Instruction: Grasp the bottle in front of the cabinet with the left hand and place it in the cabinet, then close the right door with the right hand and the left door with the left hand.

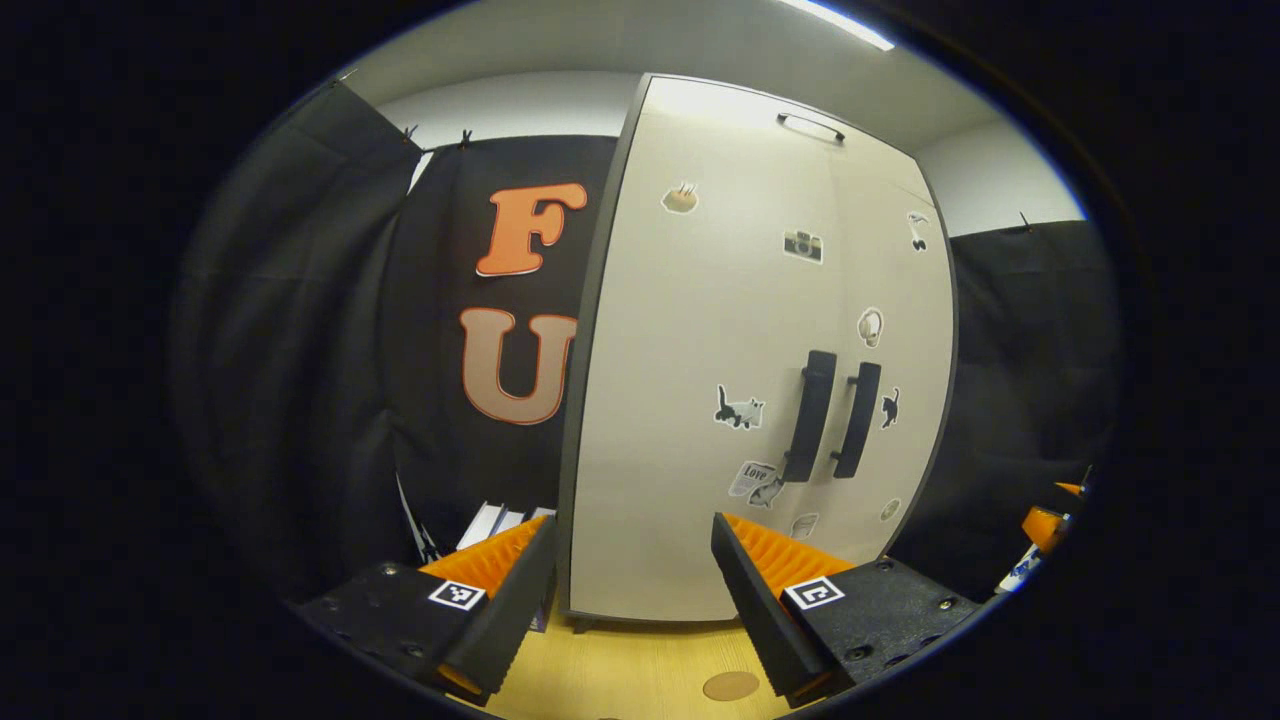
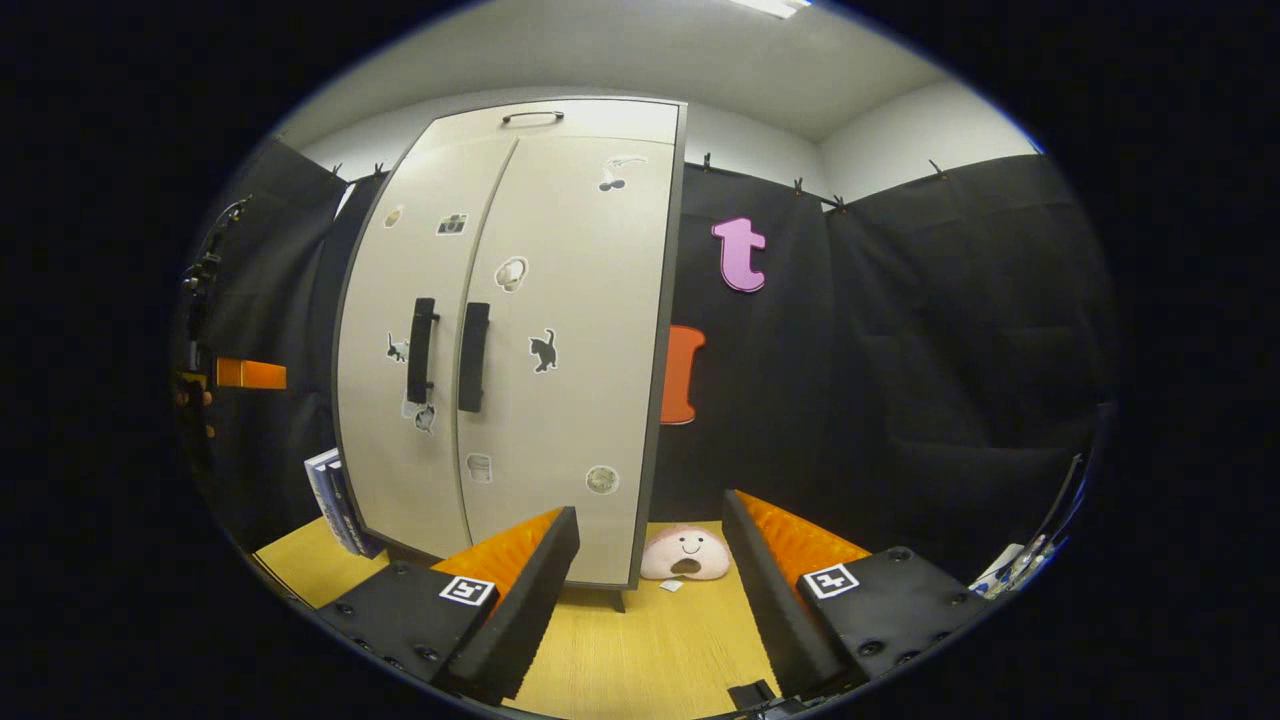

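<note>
The cabinet [image 1: 760, 350] stands upright on the wooden surface [image 1: 640, 670] straight ahead of both tongs, its long axis vertical. Both doors look flush, with the two dark handles [image 1: 835, 415] side by side at the middle seam. The bottle is presumably already inside behind the doors, though that cannot be confirmed, and I judge the task to be at or near its end.

In the left gripper view the left tongs [image 1: 635, 590] are spread wide and grasp nothing. They sit low before the left door [image 1: 690, 400], close to its bottom edge but apart from it, and the handles lie up and to the right of them. In the right gripper view the right tongs [image 2: 650, 590] are likewise released and empty. They hover over the surface near the cabinet's lower right corner, beside a small pink plush toy [image 2: 686, 555] lying on the surface. The handles lie up and to the left of them, on the seam by the right door [image 2: 570, 330].

The left tongs seem nearer the cabinet. Some books [image 2: 335, 500] lean at its left side
</note>
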### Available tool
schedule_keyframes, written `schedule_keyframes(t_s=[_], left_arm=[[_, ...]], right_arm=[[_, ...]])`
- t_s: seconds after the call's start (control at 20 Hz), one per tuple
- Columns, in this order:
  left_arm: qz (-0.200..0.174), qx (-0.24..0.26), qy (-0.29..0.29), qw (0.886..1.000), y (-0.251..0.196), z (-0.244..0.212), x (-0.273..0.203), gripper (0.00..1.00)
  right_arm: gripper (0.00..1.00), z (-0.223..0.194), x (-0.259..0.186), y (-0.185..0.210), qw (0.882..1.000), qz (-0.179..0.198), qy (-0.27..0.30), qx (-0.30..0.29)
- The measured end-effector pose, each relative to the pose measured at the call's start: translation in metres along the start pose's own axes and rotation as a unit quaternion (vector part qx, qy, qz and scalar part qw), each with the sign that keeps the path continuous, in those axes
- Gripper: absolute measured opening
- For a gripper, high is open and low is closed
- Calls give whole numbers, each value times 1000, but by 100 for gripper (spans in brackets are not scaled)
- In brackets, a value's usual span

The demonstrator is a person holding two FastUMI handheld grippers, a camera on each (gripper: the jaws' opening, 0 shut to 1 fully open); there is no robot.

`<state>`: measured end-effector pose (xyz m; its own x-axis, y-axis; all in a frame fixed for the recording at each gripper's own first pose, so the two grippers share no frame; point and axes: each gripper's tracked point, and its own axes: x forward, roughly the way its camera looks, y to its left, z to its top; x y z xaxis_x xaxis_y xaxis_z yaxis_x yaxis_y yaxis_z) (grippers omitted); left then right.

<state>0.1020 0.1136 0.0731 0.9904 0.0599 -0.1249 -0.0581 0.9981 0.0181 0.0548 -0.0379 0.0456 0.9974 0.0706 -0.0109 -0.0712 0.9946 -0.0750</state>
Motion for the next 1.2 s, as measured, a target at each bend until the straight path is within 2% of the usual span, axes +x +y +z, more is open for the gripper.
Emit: schedule_keyframes(t_s=[0.05, 0.1, 0.3, 0.6, 0.65, 0.75, 0.8, 0.85, 0.95, 1.2], left_arm=[[0, 2, -4, 1000, 0, 8, -15, 97], [0, 4, -9, 1000, 1, 17, -28, 93], [15, 17, -42, 999, 11, 53, -78, 94], [52, 50, -96, 993, 23, 92, -120, 94], [53, 48, -101, 992, 21, 92, -123, 92], [49, 40, -103, 993, 18, 93, -125, 94], [47, 36, -101, 993, 16, 90, -124, 92], [46, 33, -97, 994, 16, 86, -123, 96], [43, 28, -92, 994, 15, 82, -120, 92], [47, 25, -92, 994, 15, 78, -114, 94]], right_arm=[[96, 5, -5, 3, 1000, 4, -4, -2], [96, 9, -8, 6, 1000, 8, -7, -3], [96, 24, -23, 21, 999, 30, -17, 7], [96, 39, -41, 28, 999, 41, -31, 5], [96, 40, -43, 28, 999, 42, -33, 5], [96, 42, -44, 26, 999, 41, -35, 5], [96, 43, -46, 25, 999, 40, -36, 5], [96, 44, -47, 25, 999, 39, -37, 6], [96, 44, -46, 24, 999, 38, -37, 7], [96, 42, -43, 22, 999, 37, -34, 2]])
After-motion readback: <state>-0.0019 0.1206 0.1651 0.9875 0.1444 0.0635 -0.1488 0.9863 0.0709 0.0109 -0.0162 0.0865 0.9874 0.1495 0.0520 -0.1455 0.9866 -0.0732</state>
